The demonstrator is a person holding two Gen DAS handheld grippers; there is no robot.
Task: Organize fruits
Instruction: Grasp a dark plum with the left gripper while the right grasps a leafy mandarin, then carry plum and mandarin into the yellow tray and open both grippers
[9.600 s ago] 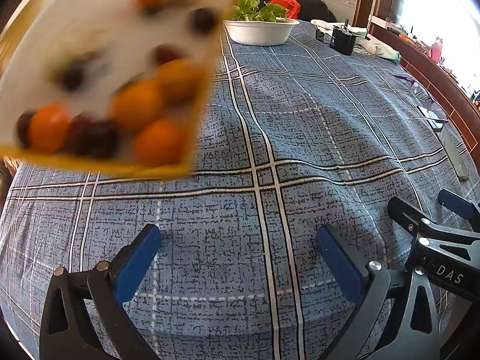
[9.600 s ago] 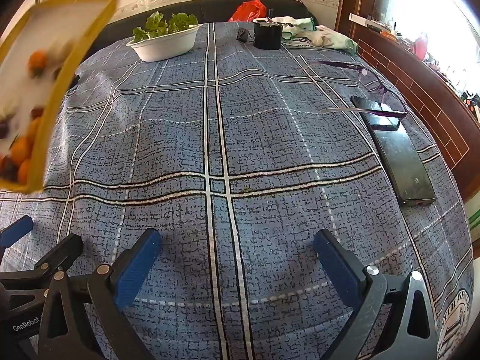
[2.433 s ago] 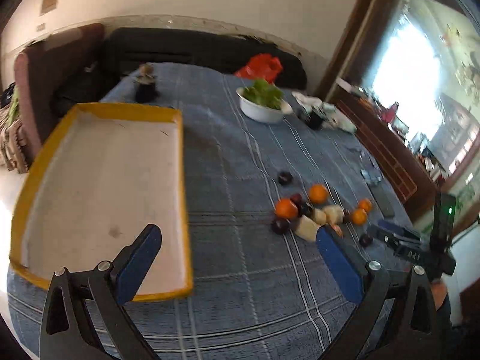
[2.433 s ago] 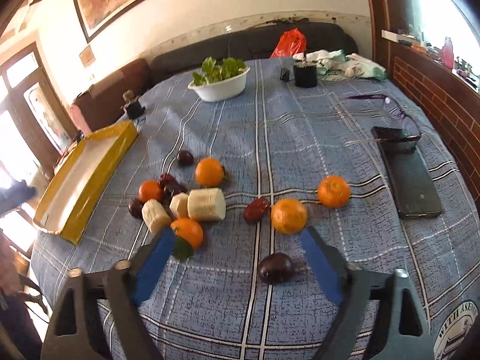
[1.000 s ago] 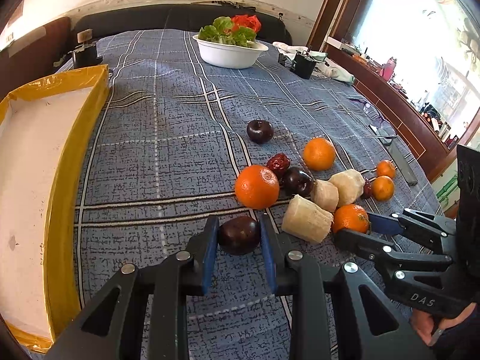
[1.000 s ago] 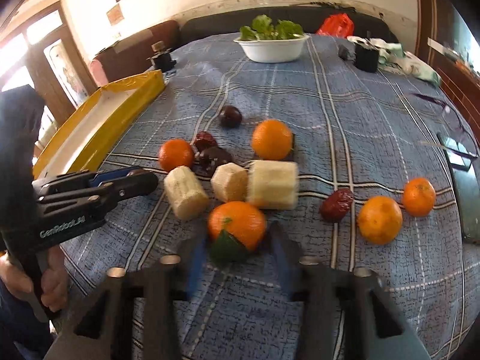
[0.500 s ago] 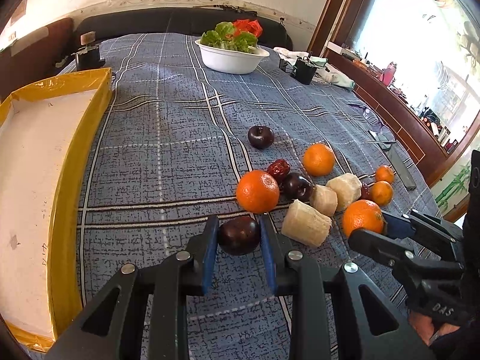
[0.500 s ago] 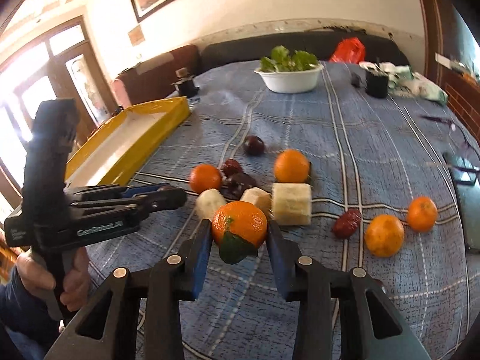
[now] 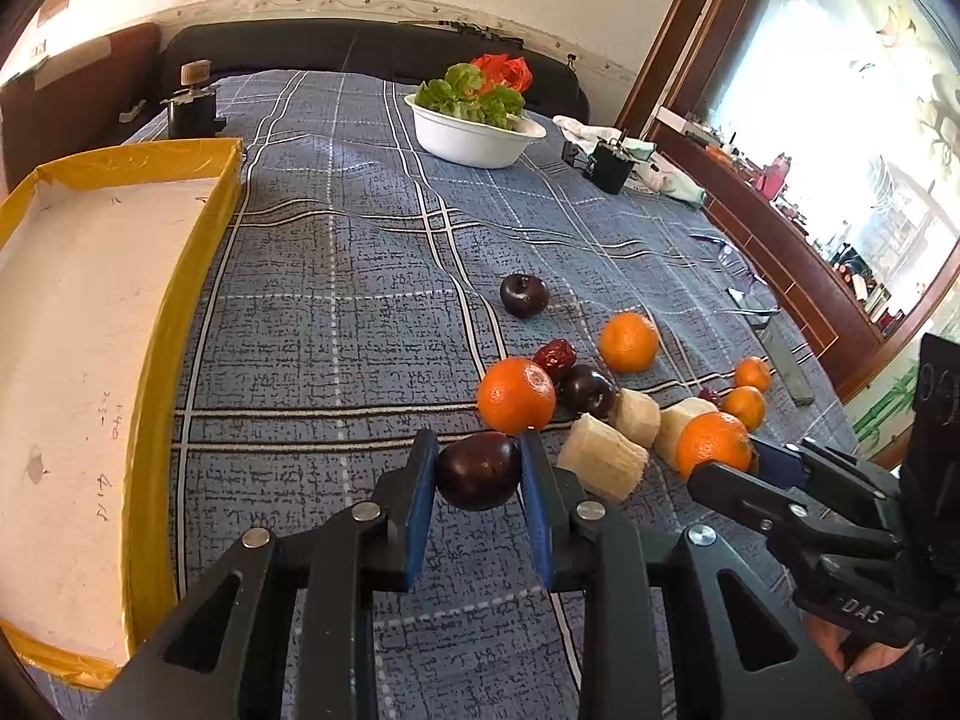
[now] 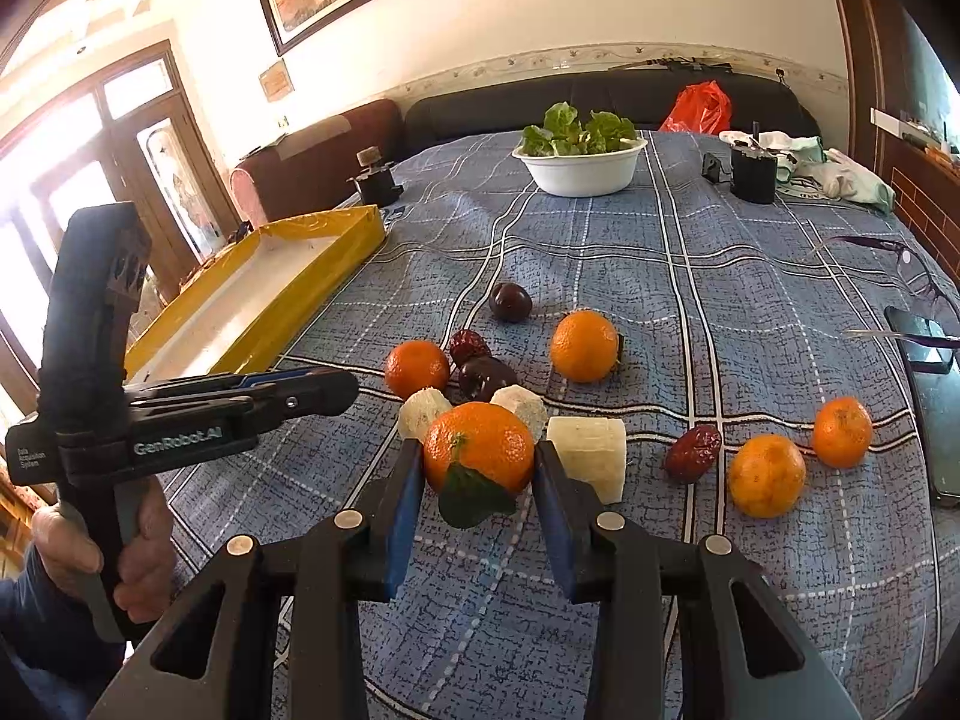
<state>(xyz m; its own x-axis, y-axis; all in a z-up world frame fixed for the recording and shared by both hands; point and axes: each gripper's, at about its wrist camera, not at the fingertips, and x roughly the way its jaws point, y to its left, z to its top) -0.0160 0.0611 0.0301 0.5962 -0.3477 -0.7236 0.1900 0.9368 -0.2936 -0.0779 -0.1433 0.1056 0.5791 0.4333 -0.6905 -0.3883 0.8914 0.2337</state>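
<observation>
The worktop [image 9: 336, 300], covered in a blue-grey cloth crossed by white and dark plaid lines, fills both views. At nine o'clock in the left wrist view lies a shallow rectangular tray [image 9: 198, 252] with yellow taped walls and a scuffed white floor bearing faint handwriting too small to read. At twelve o'clock stands a round white bowl [image 9: 480, 144] heaped with green leafy lettuce.

The fruits are scattered loose on the cloth near the middle, apart from the tray: bright, dimpled oranges, three pale, peeled banana chunks, glossy dark plums and two wrinkled red dates.

The right claw [image 10: 474, 468] is clamped on a round orange with a green leaf [image 10: 480, 444] hanging under it, the blue pads pressed to both sides. Beyond it, at three o'clock, sits a squared pale banana chunk [image 10: 591, 450]. The left claw [image 9: 477, 471] is clamped on a smooth dark purple plum [image 9: 478, 470], with a larger loose orange [image 9: 516, 395] just behind it at one o'clock.

In the right wrist view the left tool's black body reads "GenRobot.AI"; in the left wrist view the right tool shows "DAS".
</observation>
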